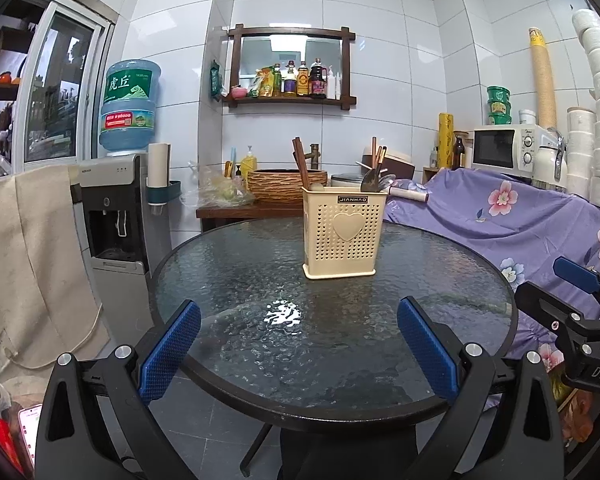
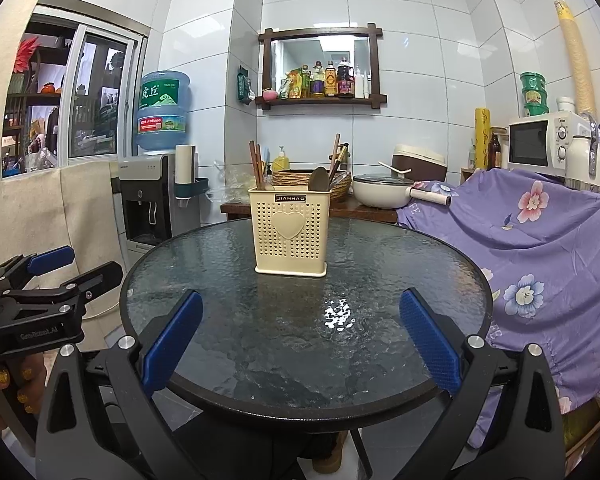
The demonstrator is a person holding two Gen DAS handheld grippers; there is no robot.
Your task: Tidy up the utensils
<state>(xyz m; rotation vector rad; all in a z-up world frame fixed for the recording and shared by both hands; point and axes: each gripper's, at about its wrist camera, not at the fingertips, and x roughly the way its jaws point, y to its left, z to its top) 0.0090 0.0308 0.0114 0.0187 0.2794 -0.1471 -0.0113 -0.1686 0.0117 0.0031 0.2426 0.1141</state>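
From my left wrist camera I see the left gripper (image 1: 299,346) hanging over the near edge of the round glass table (image 1: 440,264), its jaws spread wide with nothing between the blue pads. My right gripper (image 2: 301,344) sits the same way in its own view, jaws wide and empty. The cream utensil holder (image 1: 343,236) stands upright on the table's far half, at about 12 o'clock from the left gripper, just to the right, and well apart from both grippers; in the right view it lies at about 11 o'clock. Inside it I can make out brown chopsticks (image 1: 301,164) on the left side and spoons (image 1: 376,181) with more chopsticks on the right; I cannot tell the inner compartments. The rest of the tabletop is bare, with only a light glare on it. A purple floral cloth (image 2: 540,232) drapes the furniture at 3 o'clock, and a water dispenser (image 1: 114,216) stands at 9 o'clock.
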